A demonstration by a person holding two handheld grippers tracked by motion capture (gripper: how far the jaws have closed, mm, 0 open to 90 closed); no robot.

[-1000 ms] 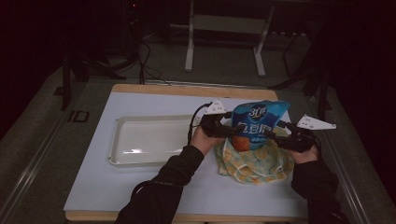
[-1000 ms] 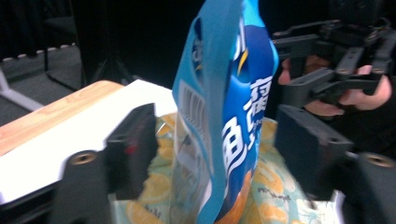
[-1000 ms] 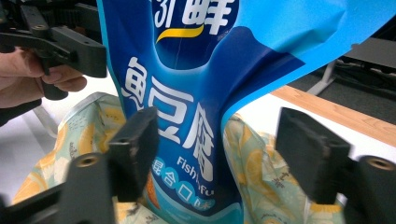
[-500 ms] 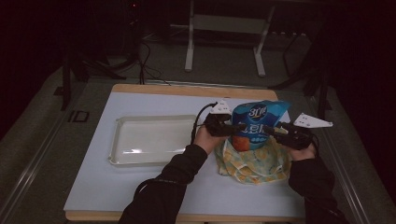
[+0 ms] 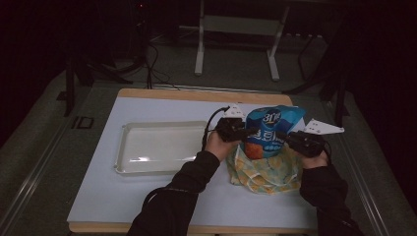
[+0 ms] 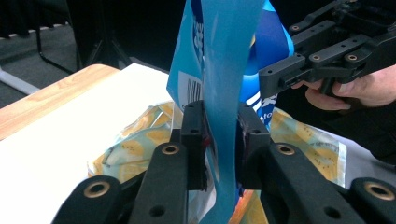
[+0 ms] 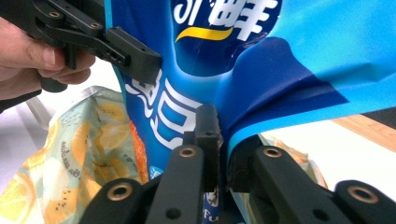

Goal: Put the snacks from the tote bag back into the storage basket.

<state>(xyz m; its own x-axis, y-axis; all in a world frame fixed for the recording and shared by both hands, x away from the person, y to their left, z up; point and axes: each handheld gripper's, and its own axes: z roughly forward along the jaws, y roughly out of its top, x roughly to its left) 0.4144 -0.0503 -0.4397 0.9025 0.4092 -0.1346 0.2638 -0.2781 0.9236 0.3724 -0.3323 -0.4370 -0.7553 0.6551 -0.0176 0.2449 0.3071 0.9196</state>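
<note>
Bench (image 5: 162, 196) surface spreads pale before me, its wooden far edge at twelve o'clock, with open room along the near side at six and seven o'clock. At nine o'clock of my hands lies the white tray (image 5: 162, 147), well apart from the bags. The yellow patterned bag (image 5: 268, 169) lies flat at four o'clock. Upright above it stands the blue snack bag (image 5: 268, 130), pinched between my two tools. My left hand-held gripper (image 6: 219, 135) is clamped on its side edge; my right hand-held gripper (image 7: 224, 140) is clamped on the opposite edge. Since a second ago, both hands have drifted slightly toward me.
</note>
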